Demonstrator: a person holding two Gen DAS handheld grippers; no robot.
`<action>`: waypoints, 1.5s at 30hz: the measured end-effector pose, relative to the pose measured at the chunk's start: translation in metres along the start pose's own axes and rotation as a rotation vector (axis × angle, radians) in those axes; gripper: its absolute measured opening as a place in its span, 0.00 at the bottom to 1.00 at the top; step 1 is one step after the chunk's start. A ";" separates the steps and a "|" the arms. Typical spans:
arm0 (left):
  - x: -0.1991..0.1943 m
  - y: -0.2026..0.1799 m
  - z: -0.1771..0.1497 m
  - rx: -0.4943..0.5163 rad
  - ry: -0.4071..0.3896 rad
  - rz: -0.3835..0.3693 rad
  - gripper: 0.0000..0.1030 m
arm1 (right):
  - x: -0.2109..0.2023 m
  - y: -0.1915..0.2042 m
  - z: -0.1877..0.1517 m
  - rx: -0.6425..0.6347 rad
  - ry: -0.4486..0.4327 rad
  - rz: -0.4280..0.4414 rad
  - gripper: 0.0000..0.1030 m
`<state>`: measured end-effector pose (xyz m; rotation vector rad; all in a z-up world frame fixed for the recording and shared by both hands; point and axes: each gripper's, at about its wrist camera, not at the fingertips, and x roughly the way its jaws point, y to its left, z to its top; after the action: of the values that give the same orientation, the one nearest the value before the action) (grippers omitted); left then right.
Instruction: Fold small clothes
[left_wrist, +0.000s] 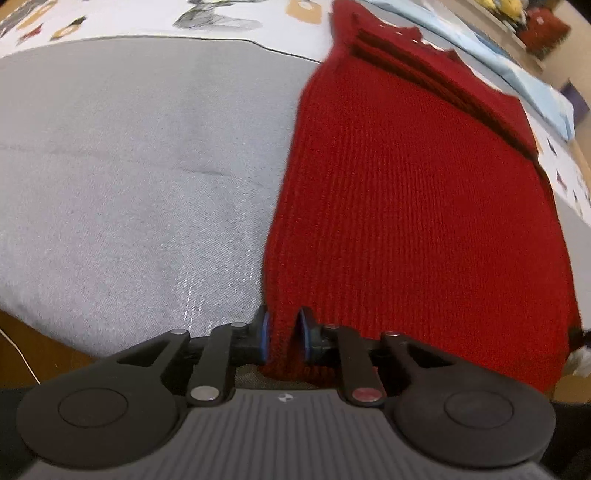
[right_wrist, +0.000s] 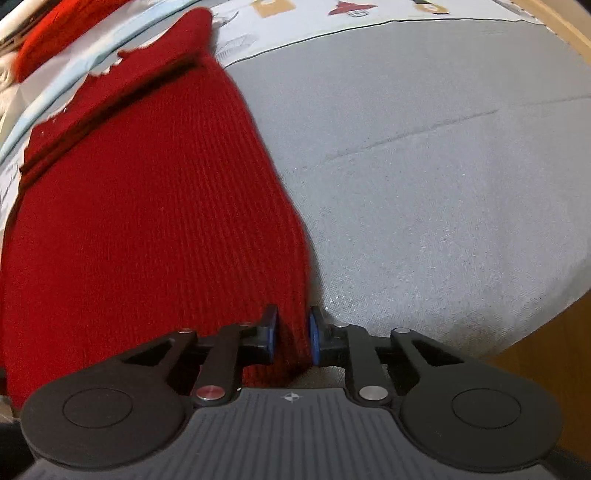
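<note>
A: Where is the red knit garment (left_wrist: 406, 206) found relative to each claw?

B: It is spread flat on the grey surface (left_wrist: 129, 177), running straight away from both. Its near hem is pinched at 2 corners: the left corner is held in the left claw (left_wrist: 284, 338), the right corner in the right claw (right_wrist: 293, 339). Both claws are seen narrowed onto the knit.

A: And its long axis?

B: It is laid forward from the claws, with the neck end farthest away, near the patterned cloth (right_wrist: 369, 18). Neither claw is judged nearer; a fold of hem toward neck is therefore expected to be carried forward by both together.
</note>
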<state>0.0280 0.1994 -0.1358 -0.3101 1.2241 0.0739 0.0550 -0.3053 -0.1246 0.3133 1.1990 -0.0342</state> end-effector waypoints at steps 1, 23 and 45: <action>-0.001 -0.001 0.000 0.012 -0.002 0.000 0.15 | 0.000 0.003 0.000 -0.016 -0.003 -0.008 0.19; -0.008 -0.001 -0.007 0.008 -0.018 0.012 0.14 | -0.011 -0.001 -0.015 0.019 -0.039 0.001 0.15; -0.105 -0.006 -0.004 0.023 -0.277 -0.204 0.06 | -0.090 0.003 0.002 0.040 -0.290 0.187 0.09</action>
<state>-0.0098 0.2040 -0.0382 -0.3890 0.9131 -0.0716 0.0245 -0.3154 -0.0404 0.4392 0.8790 0.0568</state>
